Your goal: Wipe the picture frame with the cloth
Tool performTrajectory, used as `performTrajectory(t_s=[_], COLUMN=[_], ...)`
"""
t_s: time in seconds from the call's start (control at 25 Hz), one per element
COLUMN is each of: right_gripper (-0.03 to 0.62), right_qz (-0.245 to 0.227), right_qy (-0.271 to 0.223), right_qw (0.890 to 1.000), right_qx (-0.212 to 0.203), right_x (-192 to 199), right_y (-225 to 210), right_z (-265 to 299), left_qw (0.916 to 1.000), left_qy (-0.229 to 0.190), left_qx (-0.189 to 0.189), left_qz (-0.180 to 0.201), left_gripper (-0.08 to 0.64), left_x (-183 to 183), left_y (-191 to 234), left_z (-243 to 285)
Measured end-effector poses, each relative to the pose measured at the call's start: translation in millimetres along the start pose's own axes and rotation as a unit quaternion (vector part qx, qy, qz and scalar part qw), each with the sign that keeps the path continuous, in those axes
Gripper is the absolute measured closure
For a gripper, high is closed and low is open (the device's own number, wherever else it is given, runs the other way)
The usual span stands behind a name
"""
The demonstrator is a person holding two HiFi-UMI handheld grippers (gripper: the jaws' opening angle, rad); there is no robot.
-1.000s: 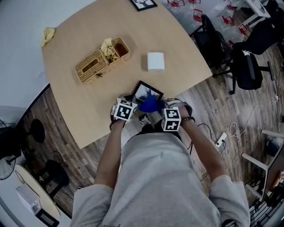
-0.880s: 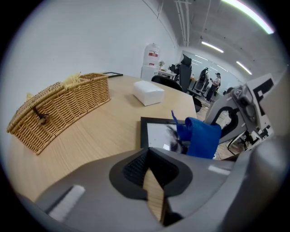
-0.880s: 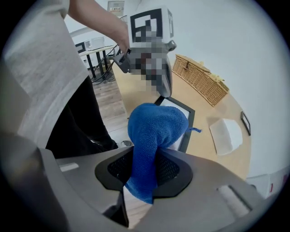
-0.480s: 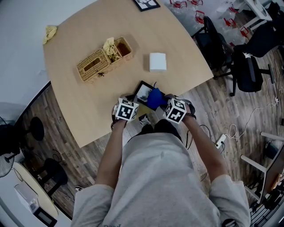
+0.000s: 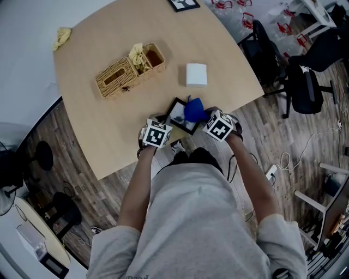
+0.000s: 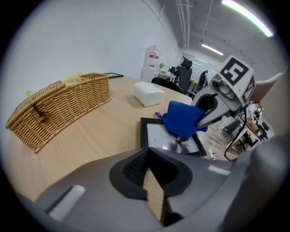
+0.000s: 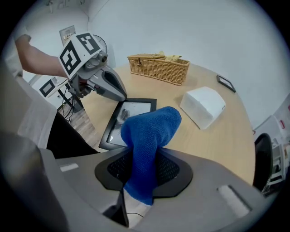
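While the right gripper (image 7: pixel 144 156) clamps hard on the blue cloth (image 7: pixel 149 129), the cloth's bunched free end sits over the far right part of the picture frame (image 5: pixel 177 115), hiding that corner from above. The frame lies flat by the near edge of the table (image 5: pixel 109 125), right in front of the person. The left gripper (image 6: pixel 147 156) hovers at the frame's near left corner, jaws pressed together at the tips with nothing between them, only a sliver of tabletop showing below. Whether it touches the frame, I can't tell. The print under the glass is too dim to make out. Toward the table's middle stands a wicker basket (image 5: pixel 130 69) with something yellow stuffed in one open compartment, and a white box (image 5: pixel 196 74) a little to its right. A yellow rag (image 5: pixel 61 37) sits at the far left corner. At the far edge, a second frame (image 5: pixel 182 4) is cut off by the picture's top.
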State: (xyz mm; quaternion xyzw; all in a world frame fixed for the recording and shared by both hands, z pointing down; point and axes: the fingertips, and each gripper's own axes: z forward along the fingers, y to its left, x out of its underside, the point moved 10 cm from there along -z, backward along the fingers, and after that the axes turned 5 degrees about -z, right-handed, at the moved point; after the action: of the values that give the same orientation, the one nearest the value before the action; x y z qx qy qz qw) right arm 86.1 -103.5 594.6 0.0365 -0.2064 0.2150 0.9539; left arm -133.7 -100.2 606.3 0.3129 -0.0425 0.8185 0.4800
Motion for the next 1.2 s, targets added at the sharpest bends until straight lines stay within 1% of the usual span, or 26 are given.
performTrajectory(t_s=[0.2,0.32,0.44,0.64,0.72,0.84,0.96,1.2], right_gripper=[0.486,0.486,0.486,0.486,0.486,0.486,0.486,0.486], right_qz=[0.028,0.058,0.074,0.093,0.100,0.110,0.121,0.141], right_qy=[-0.006,-0.008,-0.004,-0.024,-0.035,-0.064,-0.093,-0.152], right_qw=[0.999,0.997,0.994,0.991,0.990,0.988,0.984,0.974], right_qx=[0.020,0.053,0.085,0.090,0.091,0.092,0.090,0.085], right_x=[1.0,5.3,6.9,15.4,18.1,16.8,23.9,36.2], right_y=[-9.7,-20.0,-29.1,-25.0,-20.6,-13.3,-3.0,11.7], right_z=[-0.9,-4.3,-11.9,-22.8,-26.6,-39.8,-49.4,-66.3], left_qw=[1.0000,1.0000,0.9999,0.9998,0.9997,0.9989,0.9970,0.9900], left_qy=[0.001,-0.002,-0.003,0.002,-0.009,-0.032,-0.053,-0.088], left_qx=[-0.001,-0.002,-0.009,-0.019,-0.020,-0.027,-0.037,-0.066], left_qz=[-0.001,-0.002,-0.005,0.002,0.003,-0.019,-0.044,-0.088], left_gripper=[0.508,0.508,0.508,0.508,0.508,0.508,0.508,0.508], left_x=[-0.1,0.8,3.0,6.7,4.9,5.8,7.6,13.9], left_y=[-0.9,0.1,4.5,2.0,-3.4,-15.1,-34.2,-72.2], left_z=[0.2,1.1,4.9,6.2,-0.1,-11.5,-23.4,-45.1])
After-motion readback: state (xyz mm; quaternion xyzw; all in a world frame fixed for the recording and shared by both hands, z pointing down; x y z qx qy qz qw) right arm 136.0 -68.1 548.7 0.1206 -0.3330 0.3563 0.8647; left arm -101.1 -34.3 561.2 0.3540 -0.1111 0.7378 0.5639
